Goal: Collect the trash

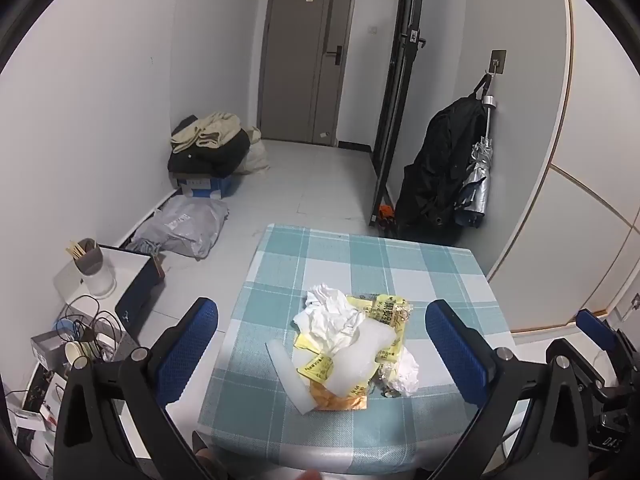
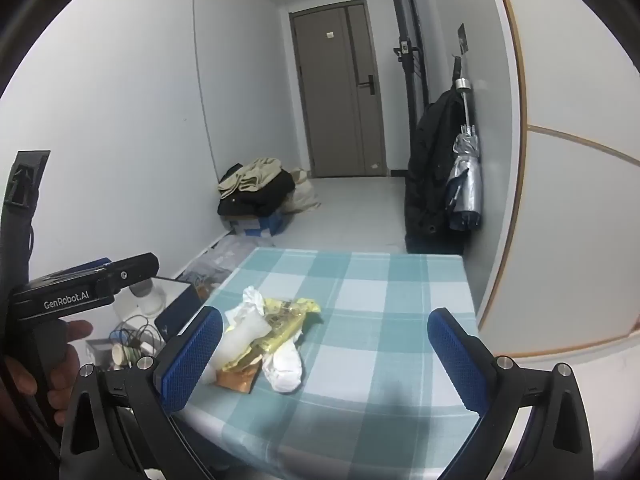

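A small table [image 1: 420, 272] covered in a teal-and-white checked cloth is filling the near part of a narrow white room, with a grey door [image 1: 308, 52] standing shut at the far end. A black coat [image 1: 436, 168] and a folded silver umbrella [image 1: 476, 180] are hanging from a wall hook on the right. Folded clothes [image 1: 208, 140] are sitting on a blue box by the left wall.

The trash pile [image 1: 352, 340] is lying on the cloth near the table's front edge: crumpled white tissue [image 1: 328, 312], yellow printed wrappers [image 1: 384, 312], a white foam strip [image 1: 288, 376] and an orange foil packet [image 1: 340, 402].

The left gripper [image 1: 320, 344] is hovering over the pile with its blue pads spread wide, touching nothing. The right gripper [image 2: 324, 356] is waiting just right of the pile, equally wide and empty.

Risks, as a judgement: the pile is loose and light, so a single pinch is likely to lift only part of it and scatter scraps; pads digging low could snag the cloth and drag it.

No bin or bag for the trash is appearing in either view. The wrapper print is too small to read, and the table's front edge is cut off behind the grippers.
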`<state>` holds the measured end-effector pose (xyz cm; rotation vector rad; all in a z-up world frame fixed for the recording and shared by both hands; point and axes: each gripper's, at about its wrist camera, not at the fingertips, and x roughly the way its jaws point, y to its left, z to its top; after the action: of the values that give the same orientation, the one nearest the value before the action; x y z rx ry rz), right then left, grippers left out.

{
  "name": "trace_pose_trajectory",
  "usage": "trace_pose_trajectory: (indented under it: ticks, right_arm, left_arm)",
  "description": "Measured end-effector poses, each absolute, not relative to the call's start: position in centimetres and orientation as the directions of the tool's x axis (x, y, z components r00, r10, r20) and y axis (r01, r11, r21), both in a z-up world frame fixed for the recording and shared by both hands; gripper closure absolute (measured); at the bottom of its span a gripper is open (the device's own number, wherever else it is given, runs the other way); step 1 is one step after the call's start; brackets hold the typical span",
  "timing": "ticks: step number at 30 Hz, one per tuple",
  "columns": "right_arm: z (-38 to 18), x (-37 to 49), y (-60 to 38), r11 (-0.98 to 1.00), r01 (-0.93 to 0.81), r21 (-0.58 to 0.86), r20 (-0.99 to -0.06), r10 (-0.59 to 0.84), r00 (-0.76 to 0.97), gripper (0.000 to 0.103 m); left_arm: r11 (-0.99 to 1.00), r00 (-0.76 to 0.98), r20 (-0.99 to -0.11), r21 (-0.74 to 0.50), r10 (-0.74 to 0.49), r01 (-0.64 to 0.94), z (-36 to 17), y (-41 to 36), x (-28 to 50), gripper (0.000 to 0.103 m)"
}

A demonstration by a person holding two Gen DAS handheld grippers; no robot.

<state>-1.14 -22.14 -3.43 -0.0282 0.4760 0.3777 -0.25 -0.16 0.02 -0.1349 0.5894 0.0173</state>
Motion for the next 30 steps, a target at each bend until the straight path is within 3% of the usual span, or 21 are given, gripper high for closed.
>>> trace_pose_trajectory:
  ticks: [5,30]
  right_arm:
    - [-3.3,-1.2,-22.1,0.93,-0.362,0.064,-0.46,0.35,0.816,0.0]
    - [-3.3,-1.4,-22.4,0.934,-0.345,0.096,-0.457,0.349,0.818,0.0]
  left_arm:
    - [0.989,0.804,-0.593,-0.138,-0.044,-0.048,-0.1,-0.2,0.5,0.001]
    - [0.988,0.813,-0.582,-0.137,-0.023,-0.071,-0.7,0.7,0.1,0.001]
